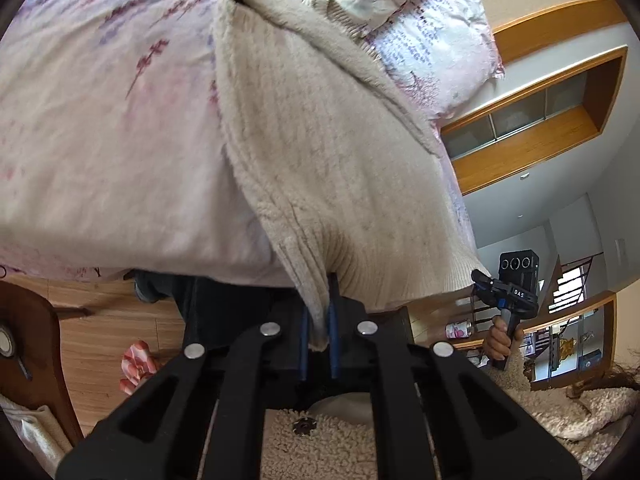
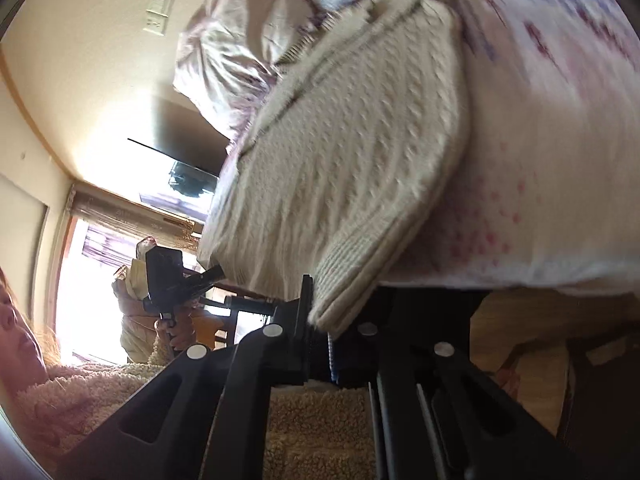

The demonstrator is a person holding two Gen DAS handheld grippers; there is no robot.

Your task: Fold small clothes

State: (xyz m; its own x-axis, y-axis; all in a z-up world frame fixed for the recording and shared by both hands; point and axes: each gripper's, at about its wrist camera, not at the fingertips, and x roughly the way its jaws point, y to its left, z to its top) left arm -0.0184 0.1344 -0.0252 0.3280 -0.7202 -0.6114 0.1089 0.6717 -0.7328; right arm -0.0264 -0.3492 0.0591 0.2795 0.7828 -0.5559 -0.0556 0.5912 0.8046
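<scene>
A cream knitted sweater (image 1: 320, 152) lies on a bed with a pink floral cover (image 1: 100, 140), its ribbed hem hanging over the near edge. My left gripper (image 1: 319, 314) is shut on one corner of that hem, with the cloth pinched between the blue pads. In the right wrist view the same sweater (image 2: 340, 168) shows its cable-knit side. My right gripper (image 2: 320, 320) is shut on the other hem corner. Each view also catches the other gripper at the hem: the right gripper (image 1: 482, 278) and the left gripper (image 2: 214, 272), each held by a hand.
Pillows (image 1: 432, 40) are piled at the far end of the bed. Below the bed edge are wooden floor (image 1: 100, 328), a dark wooden chair (image 1: 36, 340) at the left and a pink slipper (image 1: 136, 364). The person's fleecy top (image 2: 320, 432) fills the bottom.
</scene>
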